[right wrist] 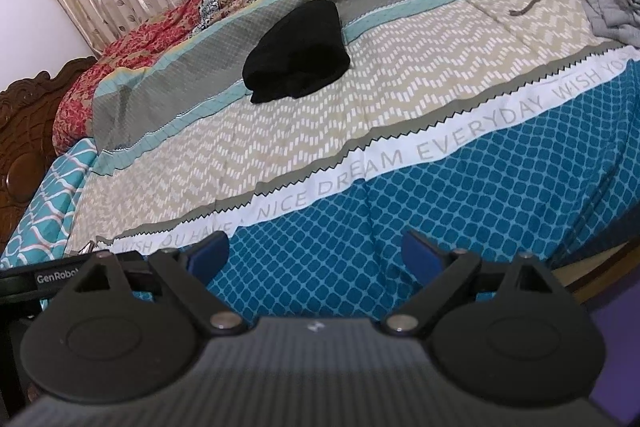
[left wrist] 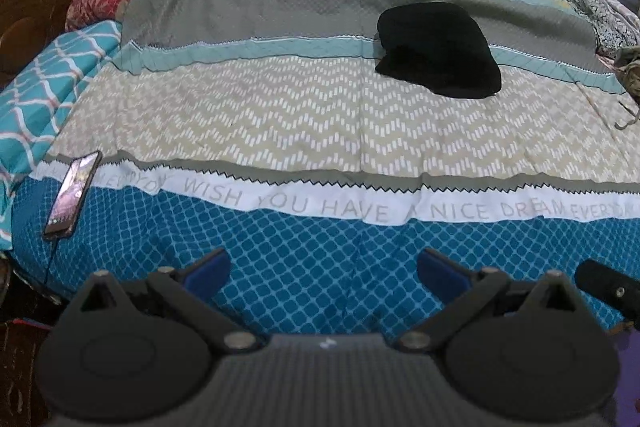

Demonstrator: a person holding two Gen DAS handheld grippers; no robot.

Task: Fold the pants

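The black pants [left wrist: 438, 49] lay bundled far up the bedspread [left wrist: 280, 115], apparently already folded, their long axis running away from both tools. They sat ahead-right of the left gripper [left wrist: 324, 269] and ahead-left of the right gripper [right wrist: 316, 251], roughly between them. Both grippers gaped wide, holding nothing.
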